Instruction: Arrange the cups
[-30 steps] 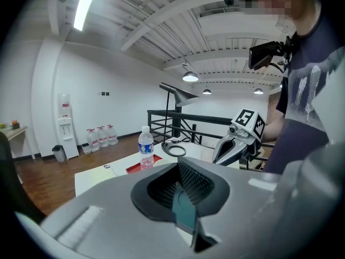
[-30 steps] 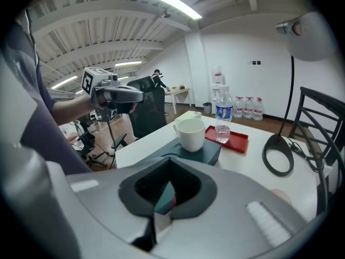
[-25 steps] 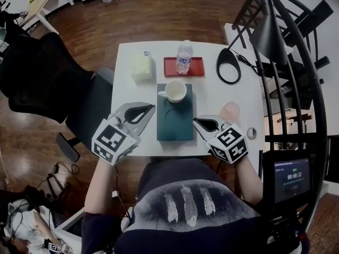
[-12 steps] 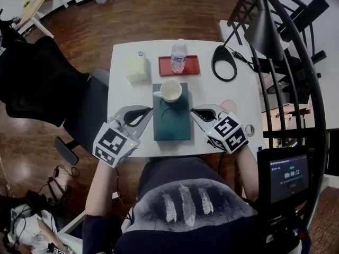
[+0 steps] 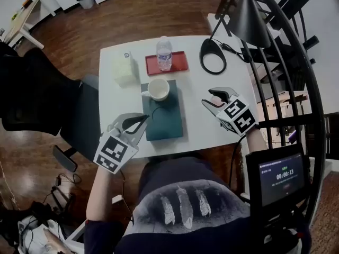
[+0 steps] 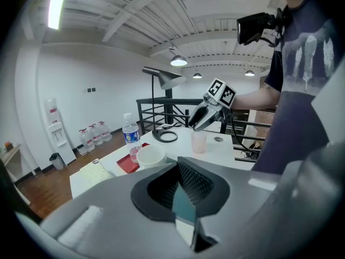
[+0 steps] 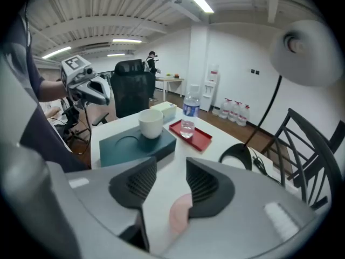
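The left gripper [image 5: 142, 120] hangs over the table's [image 5: 206, 131] near edge towards the left corner. Its fingers are pressed together, and their tips sit at the left side of a dark teal box [image 5: 168, 126]. The box lies lengthwise in the middle of the table, running from near the near edge towards the far edge. Its near half carries a round recess [image 7: 126, 141]. Level with the box's middle, close to the table's right edge, the right gripper [image 5: 212, 97] points down at the pink cup [image 6: 199, 142]. That cup stands upright on the bare table, well apart from the box. The right gripper's fingers are opening; in its own view the cup's rim shows low in the gap, just beside the right-hand finger [image 7: 207, 185], and white table shows through the rest of the gap. From the left gripper view the fingertips hover just over the cup's rim. The white cup [image 5: 158, 89] stands upright on the far end of the box with its handle turned towards the table's left edge. Beyond the box, at the far edge, a red tray [image 5: 179, 63] holds a water bottle [image 5: 163, 52] standing upright. A pale tissue pack [image 5: 123, 67] lies near the far-left corner. A black ring-shaped lamp base [image 5: 212, 57] rests towards the far-right corner.
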`<state>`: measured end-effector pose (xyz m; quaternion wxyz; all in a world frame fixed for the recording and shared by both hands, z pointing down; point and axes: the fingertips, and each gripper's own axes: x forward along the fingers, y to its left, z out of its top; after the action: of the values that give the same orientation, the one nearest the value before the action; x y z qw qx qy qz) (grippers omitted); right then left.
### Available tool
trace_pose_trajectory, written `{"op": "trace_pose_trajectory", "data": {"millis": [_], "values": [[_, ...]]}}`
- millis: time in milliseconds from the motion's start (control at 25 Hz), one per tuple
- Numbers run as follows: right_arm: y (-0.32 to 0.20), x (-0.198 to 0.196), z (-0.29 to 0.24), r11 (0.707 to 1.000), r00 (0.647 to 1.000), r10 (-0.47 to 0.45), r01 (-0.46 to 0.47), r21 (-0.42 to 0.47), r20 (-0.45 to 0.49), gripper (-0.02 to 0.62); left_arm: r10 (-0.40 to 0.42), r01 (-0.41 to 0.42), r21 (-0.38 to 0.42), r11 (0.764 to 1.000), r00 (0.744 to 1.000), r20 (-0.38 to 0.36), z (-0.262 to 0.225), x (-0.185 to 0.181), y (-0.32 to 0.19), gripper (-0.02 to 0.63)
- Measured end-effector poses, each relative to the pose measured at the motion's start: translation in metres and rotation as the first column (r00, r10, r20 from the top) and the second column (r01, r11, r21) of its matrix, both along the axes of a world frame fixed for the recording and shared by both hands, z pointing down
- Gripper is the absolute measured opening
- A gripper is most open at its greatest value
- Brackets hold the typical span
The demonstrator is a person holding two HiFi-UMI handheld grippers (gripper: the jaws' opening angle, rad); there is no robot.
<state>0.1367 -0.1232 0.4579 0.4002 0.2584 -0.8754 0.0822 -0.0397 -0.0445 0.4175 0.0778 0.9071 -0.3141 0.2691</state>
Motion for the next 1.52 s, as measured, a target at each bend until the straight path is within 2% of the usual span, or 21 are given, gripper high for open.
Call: {"op": "trace_pose_trajectory", "data": {"millis": [160, 320, 480, 560, 640, 760, 880, 1120, 1280, 1360, 1480, 1520], "values": [[-0.01, 0.035, 0.005, 0.999, 0.997, 0.047, -0.047, 0.002, -0.056, 0.232, 0.029, -0.029, 0.005, 1.0, 0.999, 0.031, 0.006, 0.011, 0.003, 0.015], [-0.009, 0.07, 0.015, 0.998, 0.988, 0.054, -0.056, -0.012, -0.142, 0.232, 0.042, -0.042, -0.005, 0.999, 0.999, 0.029, 0.012, 0.022, 0.006, 0.015], [-0.002, 0.1, 0.031, 0.998, 0.971, 0.022, -0.035, -0.049, -0.237, 0.232, 0.057, -0.056, -0.009, 0.998, 0.998, 0.036, 0.015, 0.034, 0.012, 0.015], [-0.002, 0.111, 0.043, 0.996, 0.967, 0.023, -0.044, -0.077, -0.254, 0.232, 0.066, -0.065, -0.009, 0.998, 0.997, 0.051, 0.02, 0.039, 0.013, 0.015], [-0.006, 0.119, 0.049, 0.99, 0.969, 0.064, -0.091, -0.105, -0.238, 0.232, 0.074, -0.073, -0.011, 0.997, 0.995, 0.066, 0.022, 0.045, 0.017, 0.015], [-0.011, 0.125, 0.051, 0.974, 0.969, 0.139, -0.17, -0.147, -0.202, 0.232, 0.075, -0.074, -0.015, 0.997, 0.994, 0.077, 0.016, 0.051, 0.027, 0.015], [-0.018, 0.124, 0.058, 0.961, 0.964, 0.171, -0.209, -0.183, -0.201, 0.232, 0.068, -0.067, -0.018, 0.998, 0.994, 0.084, 0.015, 0.052, 0.031, 0.015], [-0.032, 0.121, 0.077, 0.951, 0.951, 0.174, -0.23, -0.209, -0.257, 0.232, 0.049, -0.046, -0.026, 0.999, 0.994, 0.095, 0.019, 0.049, 0.034, 0.015], [-0.032, 0.121, 0.092, 0.933, 0.943, 0.157, -0.238, -0.269, -0.293, 0.232, 0.035, -0.031, -0.036, 0.999, 0.994, 0.101, 0.022, 0.044, 0.035, 0.015], [-0.033, 0.12, 0.097, 0.924, 0.939, 0.166, -0.254, -0.285, -0.3, 0.205, 0.03, -0.026, -0.042, 0.999, 0.994, 0.102, 0.024, 0.042, 0.034, 0.015], [-0.036, 0.121, 0.103, 0.92, 0.929, 0.182, -0.276, -0.279, -0.321, 0.112, 0.03, -0.025, -0.049, 0.999, 0.994, 0.105, 0.029, 0.039, 0.034, 0.015], [-0.037, 0.122, 0.105, 0.919, 0.926, 0.182, -0.28, -0.278, -0.331, 0.109, 0.031, -0.025, -0.051, 0.998, 0.994, 0.105, 0.03, 0.038, 0.034, 0.015]]}}
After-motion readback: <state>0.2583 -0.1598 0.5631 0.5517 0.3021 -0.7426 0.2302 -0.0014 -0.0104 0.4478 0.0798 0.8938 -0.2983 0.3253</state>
